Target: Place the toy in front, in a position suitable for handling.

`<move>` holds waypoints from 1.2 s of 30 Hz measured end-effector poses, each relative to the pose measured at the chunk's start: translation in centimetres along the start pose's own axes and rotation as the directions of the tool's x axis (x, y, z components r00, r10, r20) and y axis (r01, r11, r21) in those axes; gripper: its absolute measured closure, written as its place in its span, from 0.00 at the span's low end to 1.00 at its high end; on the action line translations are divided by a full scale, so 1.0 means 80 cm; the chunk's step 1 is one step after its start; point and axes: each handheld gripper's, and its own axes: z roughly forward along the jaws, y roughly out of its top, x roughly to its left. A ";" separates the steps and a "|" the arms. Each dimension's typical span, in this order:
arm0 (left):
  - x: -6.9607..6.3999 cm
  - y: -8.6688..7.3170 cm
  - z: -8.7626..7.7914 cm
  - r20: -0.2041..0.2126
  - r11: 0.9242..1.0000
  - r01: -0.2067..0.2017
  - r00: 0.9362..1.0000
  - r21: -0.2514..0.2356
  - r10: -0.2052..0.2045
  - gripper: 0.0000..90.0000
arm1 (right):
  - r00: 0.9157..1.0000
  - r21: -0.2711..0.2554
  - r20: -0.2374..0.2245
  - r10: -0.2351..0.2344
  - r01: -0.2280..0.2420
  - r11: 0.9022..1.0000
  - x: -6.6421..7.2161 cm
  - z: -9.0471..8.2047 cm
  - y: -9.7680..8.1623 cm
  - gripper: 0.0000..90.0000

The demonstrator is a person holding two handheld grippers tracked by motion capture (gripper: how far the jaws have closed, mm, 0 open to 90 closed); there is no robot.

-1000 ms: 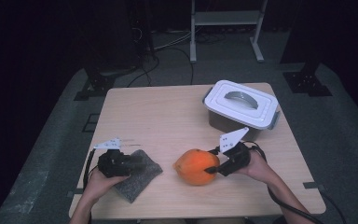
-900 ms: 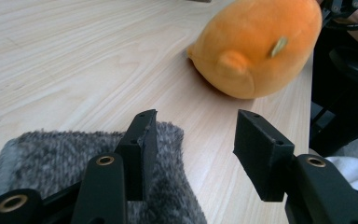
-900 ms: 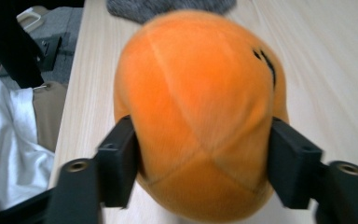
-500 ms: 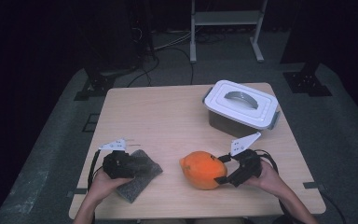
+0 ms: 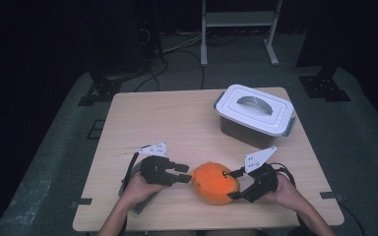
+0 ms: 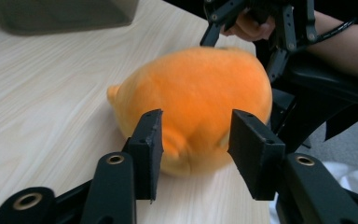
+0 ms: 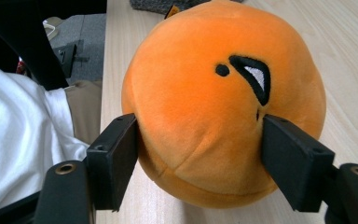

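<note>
Hazards, as I judge them from the console: the round orange plush toy with an embroidered eye (image 5: 215,183) lies on the pale wooden table (image 5: 167,118), near its front edge and between the two tools; its soft pile yields under pressure, so a shallow hold may slide off the curved sides and let the toy roll toward that edge. If both tools pull in opposite directions, the seams or the small ear-like nub could be strained. A left tool closing only on that nub would give a weak pinch, liable to slip out once any lifting starts. The white lidded plastic box with a grey handle (image 5: 254,114) stands well apart at the rear right and poses no obstruction; the grey knitted cloth (image 5: 140,206) lies under the left hand, where it could snag or be dragged along.

Tongs: the right gripper (image 5: 234,184) stands fairly wide; its jaws have just been closing, and in the right gripper view both black pads bear on opposite sides of the toy, so I read it as grasping the toy. The left gripper (image 5: 186,178) is about a third open; its jaws have likewise just been closing, with the toy's nub between them; the left gripper view shows a gap beside each pad, so I read it as released.
</note>
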 end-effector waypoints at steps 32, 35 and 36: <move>-0.030 -0.028 0.035 0.223 0.996 0.025 0.974 0.087 -0.044 0.58 | 0.990 -0.012 -0.013 0.143 -0.143 0.990 -0.005 -0.027 -0.005 0.27; -0.033 -0.028 0.036 0.220 0.996 0.020 0.975 0.090 -0.039 0.58 | 0.991 -0.001 -0.013 0.132 -0.132 0.991 -0.005 -0.012 0.007 0.22; -0.032 -0.028 0.036 0.211 0.996 0.015 0.977 0.091 -0.034 0.57 | 0.991 0.007 -0.007 0.131 -0.131 0.991 -0.005 -0.006 0.010 0.21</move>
